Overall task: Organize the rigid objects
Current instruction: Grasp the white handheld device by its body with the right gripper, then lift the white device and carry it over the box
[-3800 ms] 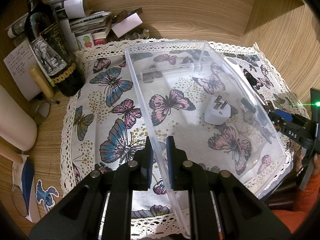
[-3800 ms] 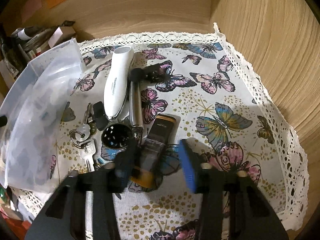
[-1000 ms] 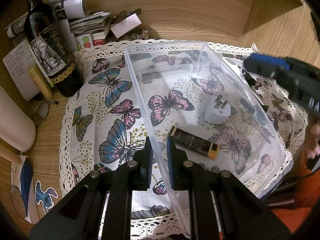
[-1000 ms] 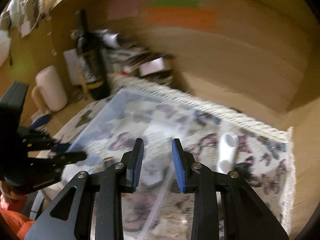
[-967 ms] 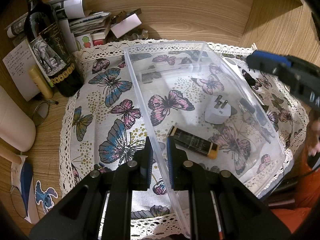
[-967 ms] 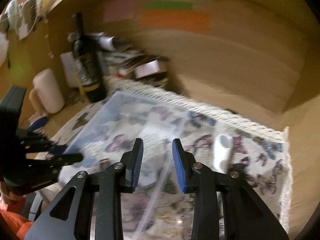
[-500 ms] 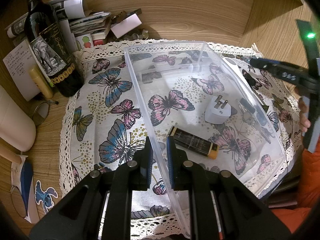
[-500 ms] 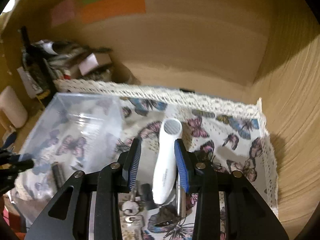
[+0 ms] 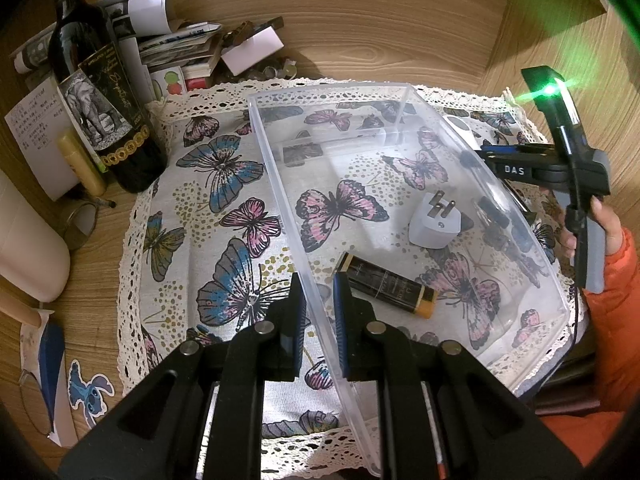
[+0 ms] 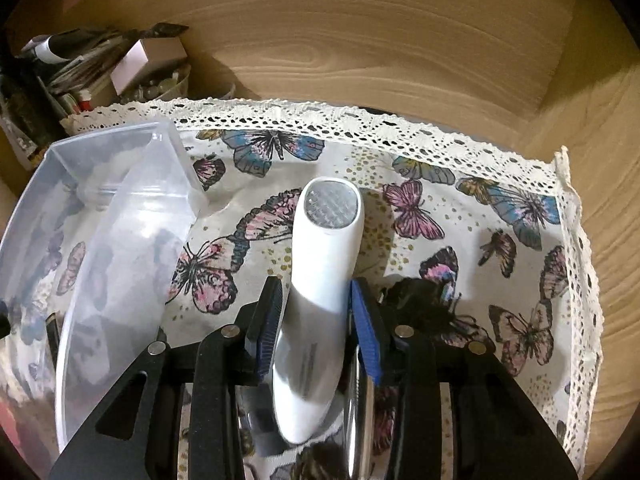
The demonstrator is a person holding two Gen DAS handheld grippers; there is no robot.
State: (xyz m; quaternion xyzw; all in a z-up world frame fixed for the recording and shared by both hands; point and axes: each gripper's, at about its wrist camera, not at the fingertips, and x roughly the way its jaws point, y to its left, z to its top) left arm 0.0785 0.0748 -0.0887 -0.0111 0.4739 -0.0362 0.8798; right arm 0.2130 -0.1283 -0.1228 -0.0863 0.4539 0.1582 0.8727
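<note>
My left gripper (image 9: pixel 318 292) is shut on the near left wall of a clear plastic bin (image 9: pixel 280 184). Inside the bin lie a white plug adapter (image 9: pixel 434 226) and a black lighter with an orange end (image 9: pixel 386 284). My right gripper (image 10: pixel 318 300) straddles a white handheld device with a mesh round head (image 10: pixel 320 280) that lies on the butterfly cloth right of the bin (image 10: pixel 120 216); the pads sit at its sides, and contact is unclear. The right gripper also shows in the left wrist view (image 9: pixel 520 160), beyond the bin's right wall.
A dark wine bottle (image 9: pixel 100 92), a paper stack (image 9: pixel 176 48) and a white cylinder (image 9: pixel 28 240) stand left of the cloth. A silver metal rod (image 10: pixel 358 412) and dark small items lie under the right gripper. Wooden walls close the back and right.
The right gripper swung from above the bin to the right, dropped low and came down around the white device. The lighter, on the cloth 3.8 s ago, lies in the bin. The left gripper stayed put.
</note>
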